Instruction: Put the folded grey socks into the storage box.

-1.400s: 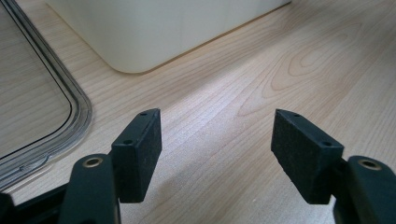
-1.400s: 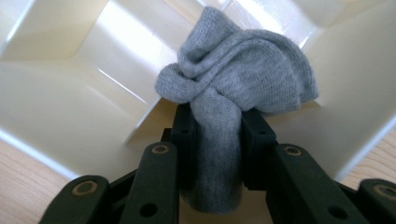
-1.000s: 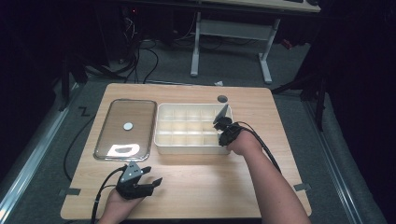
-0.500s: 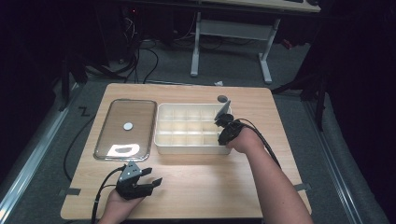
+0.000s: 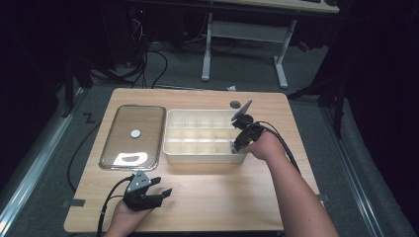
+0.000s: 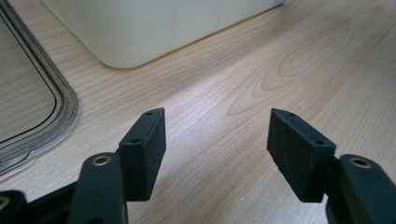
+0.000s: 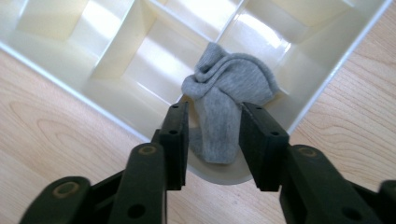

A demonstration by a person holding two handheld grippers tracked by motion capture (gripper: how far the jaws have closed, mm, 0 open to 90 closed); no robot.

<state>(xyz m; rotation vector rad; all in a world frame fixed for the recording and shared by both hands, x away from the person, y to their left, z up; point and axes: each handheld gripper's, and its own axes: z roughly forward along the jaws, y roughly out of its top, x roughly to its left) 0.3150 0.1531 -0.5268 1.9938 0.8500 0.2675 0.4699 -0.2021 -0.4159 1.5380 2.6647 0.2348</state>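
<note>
At far left of the high view, beyond and left of the left gripper (image 5: 159, 193): clear lid (image 5: 133, 136) flat on the table (image 5: 217, 197), small white knob at its centre, glare patch on the near end. Left gripper itself near the table's front edge, held in a hand, jaws wide apart, nothing between. Left gripper view adds detail: bare wood grain between the pads, lid's rim (image 6: 56, 100) off to the left ahead, rounded corner of the divided bin (image 6: 140, 32) straight ahead, apart from the jaws.

At centre, right beside the lid: cream divided bin (image 5: 202, 136), compartments looking bare from above.

At right, over the bin's near right corner: right gripper (image 5: 236, 144), grey plate tilted up, cable trailing along the forearm. Sock too small to make out from above. Right gripper view fills that in: grey sock (image 7: 223, 100) bunched in the corner compartment, lower end hanging between the pads. Jaws just been closing, sock between them; right pad against the fabric, sliver of gap at the left pad, so firm pinch not certain.
</note>
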